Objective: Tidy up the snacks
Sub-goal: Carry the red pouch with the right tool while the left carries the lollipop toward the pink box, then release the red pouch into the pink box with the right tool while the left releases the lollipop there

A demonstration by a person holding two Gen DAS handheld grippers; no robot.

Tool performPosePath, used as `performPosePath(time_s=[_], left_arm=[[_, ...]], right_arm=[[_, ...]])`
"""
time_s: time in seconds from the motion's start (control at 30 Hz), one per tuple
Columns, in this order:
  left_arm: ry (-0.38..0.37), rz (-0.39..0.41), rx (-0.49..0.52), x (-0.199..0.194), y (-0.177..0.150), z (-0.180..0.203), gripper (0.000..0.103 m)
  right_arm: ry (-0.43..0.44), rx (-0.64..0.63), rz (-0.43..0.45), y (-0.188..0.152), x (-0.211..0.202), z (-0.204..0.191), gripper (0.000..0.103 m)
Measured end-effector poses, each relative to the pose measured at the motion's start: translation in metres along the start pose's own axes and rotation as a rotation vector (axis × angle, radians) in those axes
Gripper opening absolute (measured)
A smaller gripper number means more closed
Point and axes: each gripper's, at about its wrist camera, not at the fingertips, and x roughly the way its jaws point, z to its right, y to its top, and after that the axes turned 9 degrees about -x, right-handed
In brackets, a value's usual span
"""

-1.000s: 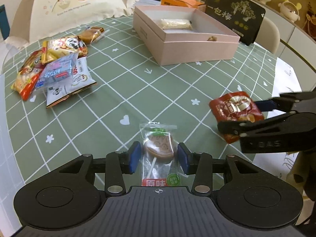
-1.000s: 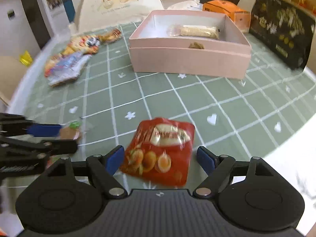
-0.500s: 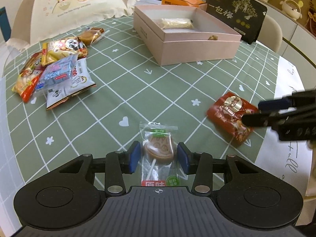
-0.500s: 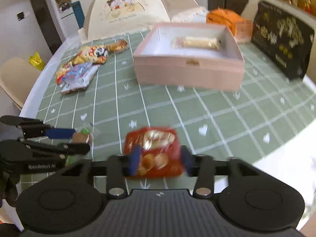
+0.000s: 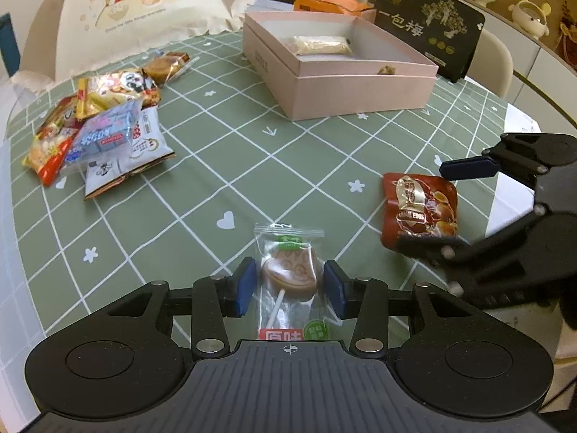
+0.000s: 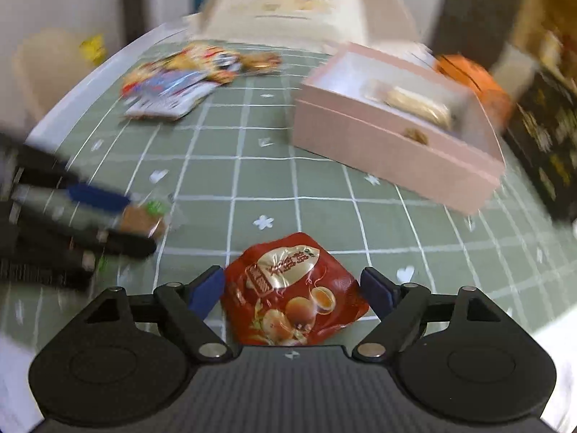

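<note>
Green tablecloth [image 5: 202, 180] lies bare between left fingers [image 5: 245, 285] pinching lollipop [image 5: 288, 274] and right fingers [image 6: 207, 288] spread around red packet [image 6: 292, 296].

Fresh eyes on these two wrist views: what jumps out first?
Each gripper has its own snack between its fingers: the left gripper is closed on a wrapped lollipop near the table's front edge, and the right gripper brackets a red snack pouch, with gaps at both fingers. Beyond them sits the open pink box, nearly empty, and a colourful snack pile lies off to the left on the green checked tablecloth.
</note>
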Motion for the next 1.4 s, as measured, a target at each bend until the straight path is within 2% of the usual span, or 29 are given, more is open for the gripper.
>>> performPosePath(time_s=[0.13, 0.2, 0.27, 0.4, 0.47, 0.57, 0.77, 0.87, 0.97, 1.03, 1.1, 1.23, 1.3, 1.4], left_arm=[[-0.017, -0.019, -0.023, 0.000, 0.003, -0.004, 0.046], [-0.016, -0.023, -0.017, 0.000, 0.003, -0.003, 0.046], [-0.008, -0.021, -0.009, 0.000, 0.002, -0.001, 0.046], [0.008, -0.022, -0.002, 0.000, 0.001, 0.002, 0.046], [0.008, -0.024, -0.003, 0.000, 0.001, 0.002, 0.046], [0.008, -0.026, -0.008, 0.000, 0.002, 0.001, 0.046], [0.014, -0.013, 0.019, 0.000, 0.000, 0.003, 0.047], [0.019, 0.042, -0.034, -0.002, -0.006, 0.000, 0.042], [-0.001, 0.084, -0.027, -0.005, -0.010, 0.004, 0.041], [-0.079, 0.129, -0.039, -0.016, 0.005, 0.006, 0.041], [-0.130, 0.214, -0.017, -0.030, 0.033, 0.014, 0.041], [-0.281, 0.367, -0.032, -0.052, 0.117, 0.031, 0.041], [-0.315, 0.394, -0.095, -0.047, 0.154, 0.035, 0.047], [-0.338, 0.385, -0.175, -0.014, 0.196, 0.026, 0.045]], right_arm=[[0.030, -0.192, 0.033, -0.009, -0.006, -0.005, 0.082], [0.050, -0.230, 0.066, -0.011, -0.005, -0.003, 0.082], [0.099, -0.204, 0.067, -0.007, 0.000, 0.006, 0.082], [0.230, -0.020, 0.008, -0.004, 0.014, 0.037, 0.083], [0.190, 0.055, -0.030, -0.003, 0.014, 0.044, 0.078], [0.134, 0.102, -0.090, -0.003, 0.005, 0.043, 0.073], [0.126, 0.166, -0.006, -0.006, -0.041, 0.040, 0.073], [0.094, 0.228, 0.043, -0.004, -0.060, 0.051, 0.073], [0.037, 0.259, 0.082, -0.004, -0.077, 0.061, 0.073], [-0.008, 0.270, 0.095, -0.007, -0.088, 0.067, 0.073], [-0.033, 0.288, 0.101, -0.010, -0.098, 0.073, 0.073], [-0.073, 0.326, 0.108, -0.008, -0.109, 0.087, 0.073], [-0.105, 0.325, 0.110, -0.004, -0.111, 0.089, 0.073], [-0.140, 0.300, 0.117, 0.009, -0.112, 0.087, 0.073]])
